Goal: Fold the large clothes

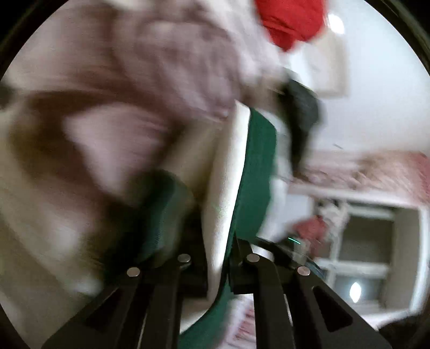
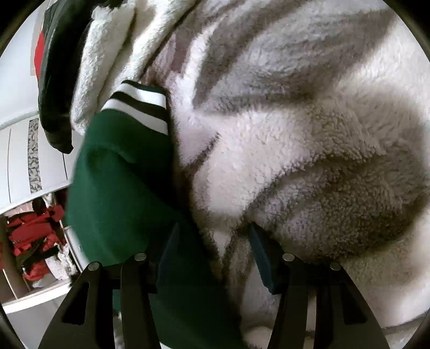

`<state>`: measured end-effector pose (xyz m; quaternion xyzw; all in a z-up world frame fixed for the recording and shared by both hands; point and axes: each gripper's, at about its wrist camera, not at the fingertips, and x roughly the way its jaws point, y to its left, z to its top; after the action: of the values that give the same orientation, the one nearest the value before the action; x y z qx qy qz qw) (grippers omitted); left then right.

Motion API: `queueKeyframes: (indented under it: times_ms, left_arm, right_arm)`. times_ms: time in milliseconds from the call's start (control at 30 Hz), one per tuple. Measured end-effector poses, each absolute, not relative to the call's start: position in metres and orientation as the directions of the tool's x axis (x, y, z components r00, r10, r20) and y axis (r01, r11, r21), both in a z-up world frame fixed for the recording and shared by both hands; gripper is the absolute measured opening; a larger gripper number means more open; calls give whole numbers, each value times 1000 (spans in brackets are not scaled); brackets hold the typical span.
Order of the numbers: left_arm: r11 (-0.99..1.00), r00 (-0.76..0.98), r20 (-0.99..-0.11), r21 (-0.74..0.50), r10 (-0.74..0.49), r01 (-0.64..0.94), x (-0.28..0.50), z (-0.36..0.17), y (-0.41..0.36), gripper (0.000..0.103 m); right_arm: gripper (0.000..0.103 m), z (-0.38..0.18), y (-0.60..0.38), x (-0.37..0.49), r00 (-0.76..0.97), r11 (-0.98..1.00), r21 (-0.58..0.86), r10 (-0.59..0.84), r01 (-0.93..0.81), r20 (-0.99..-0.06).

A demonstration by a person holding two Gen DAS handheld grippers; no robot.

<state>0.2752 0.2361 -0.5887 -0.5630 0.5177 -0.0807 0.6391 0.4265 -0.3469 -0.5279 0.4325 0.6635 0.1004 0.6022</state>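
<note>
A white fleece jacket with dark green trim fills both views. In the left wrist view, which is blurred by motion, my left gripper (image 1: 215,241) is shut on the jacket's edge (image 1: 228,174), a white panel with a green band (image 1: 258,171) running up from between the jaws. In the right wrist view my right gripper (image 2: 215,241) is shut on the jacket, with fleece (image 2: 282,139) bunched between the fingers and a green sleeve (image 2: 118,182) with a black-and-white striped cuff (image 2: 142,107) hanging at the left.
A red garment (image 1: 293,18) hangs at the top of the left view, a dark one (image 1: 303,112) below it. A window (image 1: 368,255) and pink patterned fabric (image 1: 389,171) lie to the right. In the right view, white cabinet doors (image 2: 21,161) and a shelf of red clothes (image 2: 35,241) stand at the left.
</note>
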Motion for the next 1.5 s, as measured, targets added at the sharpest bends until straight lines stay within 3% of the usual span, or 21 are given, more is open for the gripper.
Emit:
queueKeyframes:
  times_ms: [67, 167, 233, 300, 367, 400, 533, 567, 600, 700, 767, 833, 1000, 1200, 1433, 1500]
  left_arm:
    - [303, 468, -569, -794, -676, -527, 268, -608, 249, 7]
    - [330, 471, -569, -803, -674, -497, 266, -594, 247, 8]
    - [372, 457, -587, -796, -668, -478, 265, -583, 243, 15]
    - [421, 435, -628, -768, -646, -483, 261, -565, 241, 24]
    - [486, 415, -670, -737, -616, -469, 260, -548, 239, 52]
    - [524, 416, -687, -725, -595, -448, 259, -539, 236, 55]
    - [736, 343, -818, -569, -461, -367, 255, -532, 217, 54]
    - [795, 298, -865, -494, -404, -353, 252, -541, 213, 47]
    - [821, 273, -882, -462, -385, -336, 250, -555, 215, 47]
    - [696, 299, -804, -595, -515, -402, 239, -591, 242, 49]
    - [663, 307, -775, -631, -552, -403, 237, -582, 250, 50]
    - [678, 305, -770, -638, -560, -366, 224, -557, 253, 49]
    - [700, 252, -768, -640, -588, -318, 142, -516, 251, 68]
    - [725, 72, -797, -579, -600, -374, 43, -552, 224, 68]
    - [737, 117, -801, -588, -586, -335, -13, -565, 210, 67]
    - [755, 139, -815, -574, -562, -316, -14, -563, 208, 52]
  right_arm:
    - [56, -522, -347, 427, 91, 633, 643, 679, 431, -729]
    - [56, -510, -340, 429, 84, 671, 625, 652, 399, -754]
    - [56, -501, -339, 425, 85, 683, 623, 645, 382, -759]
    - [56, -490, -333, 416, 86, 693, 625, 643, 360, -761]
    - [56, -481, -331, 406, 80, 695, 624, 643, 358, -762]
    - [56, -478, -327, 396, 74, 689, 629, 651, 360, -756]
    - [56, -476, -302, 363, 30, 660, 662, 700, 354, -714]
    - [56, -475, -289, 354, 16, 663, 664, 703, 346, -711]
    - [56, -474, -275, 344, -3, 673, 662, 702, 330, -712]
    - [56, -476, -235, 316, -59, 753, 616, 643, 229, -764]
    - [56, -479, -216, 300, -87, 841, 511, 531, 176, -843]
    - [56, -468, -209, 280, -79, 850, 489, 511, 197, -856]
    - [56, -446, -220, 189, -86, 804, 499, 550, 323, -831]
    - [57, -482, -220, 31, -153, 696, 473, 634, 540, -758]
    - [58, -530, -191, -74, -155, 602, 548, 743, 581, -651]
    - [58, -542, -182, -86, -168, 599, 558, 753, 574, -636]
